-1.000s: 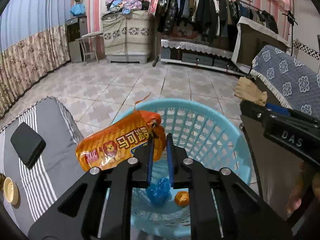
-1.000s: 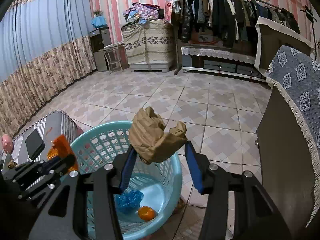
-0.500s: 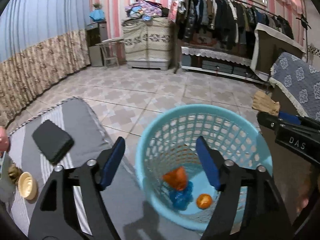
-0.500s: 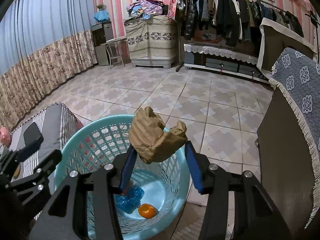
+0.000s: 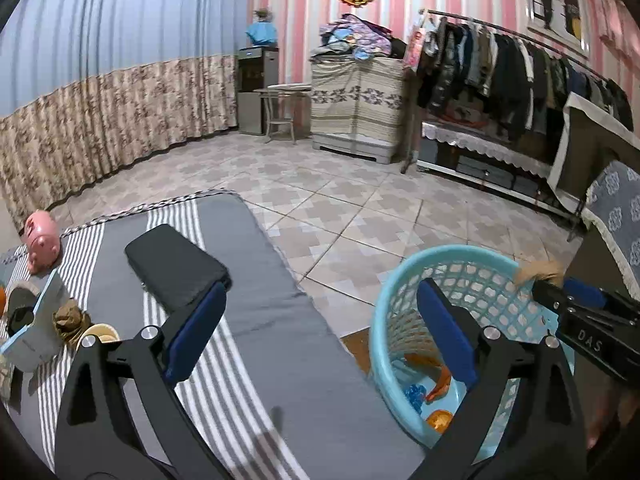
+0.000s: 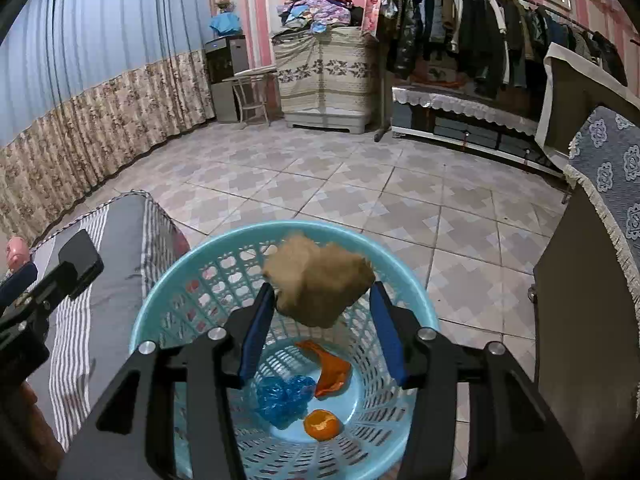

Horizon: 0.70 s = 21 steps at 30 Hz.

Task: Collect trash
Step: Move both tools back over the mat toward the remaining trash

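Both jaws are opening, left empty; brown paper wad (image 6: pixel 318 280) loose above blue basket (image 6: pixel 160 312) holding orange wrapper (image 6: pixel 330 368).

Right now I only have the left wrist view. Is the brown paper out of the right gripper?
Observer: Not quite. The right gripper is opening, and the brown paper sits between its jaws, clear of the right-hand pad.
Operator: Is it over the basket?
Observer: Yes, it is above the basket opening, inside the rim.
Operator: My fingers block the bottom. What's in there?
Observer: A blue bag, an orange wrapper and an orange peel.
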Available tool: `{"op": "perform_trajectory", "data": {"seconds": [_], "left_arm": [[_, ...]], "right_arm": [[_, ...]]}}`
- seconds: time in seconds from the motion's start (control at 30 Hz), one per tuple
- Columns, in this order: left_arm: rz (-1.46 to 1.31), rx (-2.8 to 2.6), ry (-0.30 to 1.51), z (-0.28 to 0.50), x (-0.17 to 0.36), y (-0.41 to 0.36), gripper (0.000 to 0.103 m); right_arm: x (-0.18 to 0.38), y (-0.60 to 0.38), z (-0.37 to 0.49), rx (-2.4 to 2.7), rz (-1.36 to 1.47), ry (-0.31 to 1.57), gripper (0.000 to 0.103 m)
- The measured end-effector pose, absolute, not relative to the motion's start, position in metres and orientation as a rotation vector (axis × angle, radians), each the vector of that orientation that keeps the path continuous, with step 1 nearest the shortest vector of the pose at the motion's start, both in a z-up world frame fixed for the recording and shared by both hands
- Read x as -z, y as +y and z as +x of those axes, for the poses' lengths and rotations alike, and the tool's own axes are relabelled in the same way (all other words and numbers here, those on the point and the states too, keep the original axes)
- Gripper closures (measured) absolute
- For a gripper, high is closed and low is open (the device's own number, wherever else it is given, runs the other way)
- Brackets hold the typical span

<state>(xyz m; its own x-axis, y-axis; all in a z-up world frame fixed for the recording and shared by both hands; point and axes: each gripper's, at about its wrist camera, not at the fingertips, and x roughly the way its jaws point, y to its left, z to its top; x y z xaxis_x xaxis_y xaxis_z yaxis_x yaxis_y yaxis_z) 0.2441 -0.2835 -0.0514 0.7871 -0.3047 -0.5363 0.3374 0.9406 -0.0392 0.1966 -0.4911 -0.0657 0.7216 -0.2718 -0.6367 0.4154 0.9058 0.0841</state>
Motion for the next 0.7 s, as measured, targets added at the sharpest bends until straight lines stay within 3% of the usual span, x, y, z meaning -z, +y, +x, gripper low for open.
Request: {"op": "perform_trajectory", "data": {"seconds": [0.07, 0.2, 0.37, 0.7], "left_arm": [[0.043, 0.330, 0.570, 0.245, 0.052, -0.277, 0.009], [0.016, 0.303, 0.569, 0.245, 0.050, -0.266, 0.008], [0.025, 0.233, 0.554, 0.244, 0.044, -0.246, 0.006], [0.035, 0.151, 0.534, 0.239, 0.027, -0.180, 0.006]], "right_arm": [[0.065, -0.489, 0.197, 0.387, 0.235, 0.655, 0.027], [0.064, -0.481, 0.199, 0.384, 0.195, 0.659, 0.018], [0.060, -0.476, 0.197, 0.406, 0.147, 0.636, 0.009], [0.054, -0.468, 0.200, 0.406, 0.130, 0.610, 0.005]]}}
